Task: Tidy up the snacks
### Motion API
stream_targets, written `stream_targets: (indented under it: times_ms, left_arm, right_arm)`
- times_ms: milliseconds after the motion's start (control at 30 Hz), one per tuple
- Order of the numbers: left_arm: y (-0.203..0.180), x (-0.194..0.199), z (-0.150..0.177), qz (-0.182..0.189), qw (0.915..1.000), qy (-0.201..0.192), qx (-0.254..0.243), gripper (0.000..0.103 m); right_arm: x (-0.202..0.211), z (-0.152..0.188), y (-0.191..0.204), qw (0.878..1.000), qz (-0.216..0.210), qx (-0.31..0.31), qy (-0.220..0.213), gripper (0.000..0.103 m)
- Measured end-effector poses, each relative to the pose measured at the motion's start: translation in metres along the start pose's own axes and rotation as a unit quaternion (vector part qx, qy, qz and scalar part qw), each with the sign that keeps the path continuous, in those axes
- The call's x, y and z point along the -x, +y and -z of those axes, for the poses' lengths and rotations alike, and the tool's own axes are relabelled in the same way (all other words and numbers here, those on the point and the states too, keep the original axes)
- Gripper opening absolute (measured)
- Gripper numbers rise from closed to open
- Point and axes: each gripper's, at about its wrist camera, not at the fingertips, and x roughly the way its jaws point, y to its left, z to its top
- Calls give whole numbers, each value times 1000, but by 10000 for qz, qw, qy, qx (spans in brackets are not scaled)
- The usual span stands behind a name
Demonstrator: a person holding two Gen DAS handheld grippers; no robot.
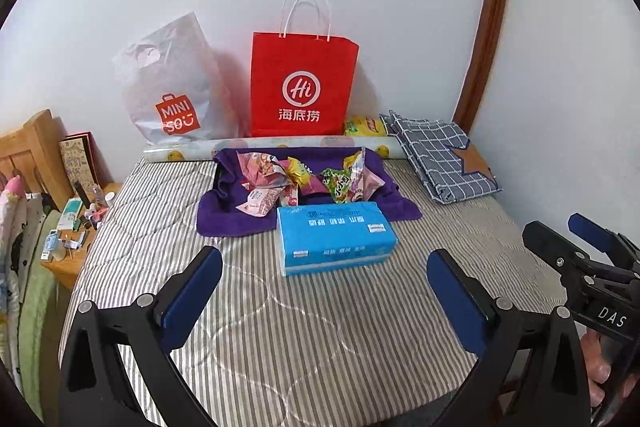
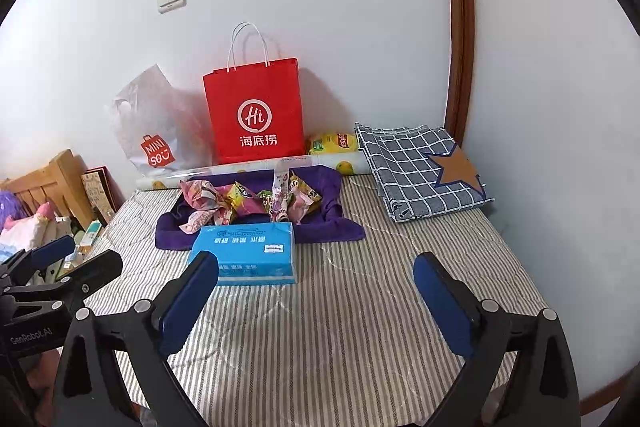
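From the left wrist camera, the left gripper [image 1: 324,291] stands with its blue-padded jaws spread wide and nothing between them, hovering over the grey-and-white striped quilted mattress [image 1: 320,327]. At twelve o'clock from it lies a bright blue plastic-wrapped tissue pack [image 1: 334,237], and just beyond, touching the pack's far edge, a heap of crinkled pink, yellow and green snack packets [image 1: 304,181] sits on a rumpled purple cloth [image 1: 224,215]. Behind them a red paper carrier bag with white handles [image 1: 302,87] stands against the wall, a white plastic shopping bag [image 1: 168,87] at its nine o'clock. The right gripper [image 1: 560,239] shows at three o'clock. From the right wrist camera, the right gripper [image 2: 316,301] is likewise agape and empty; the tissue pack [image 2: 248,253] lies at eleven o'clock, the snack packets [image 2: 248,203] on the purple cloth [image 2: 336,227] past it, and a folded blue checked cloth with a tan star [image 2: 420,171] at one o'clock.
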Motion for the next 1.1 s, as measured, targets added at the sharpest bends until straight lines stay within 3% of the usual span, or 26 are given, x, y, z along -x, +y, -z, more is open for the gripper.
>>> stream_targets:
  times_ms: [1100]
  left_arm:
    - [-5,19,-1,-110,9998,-156,-87,101]
  right_arm:
    - [13,4,-3,10000,37,-33,-31,100]
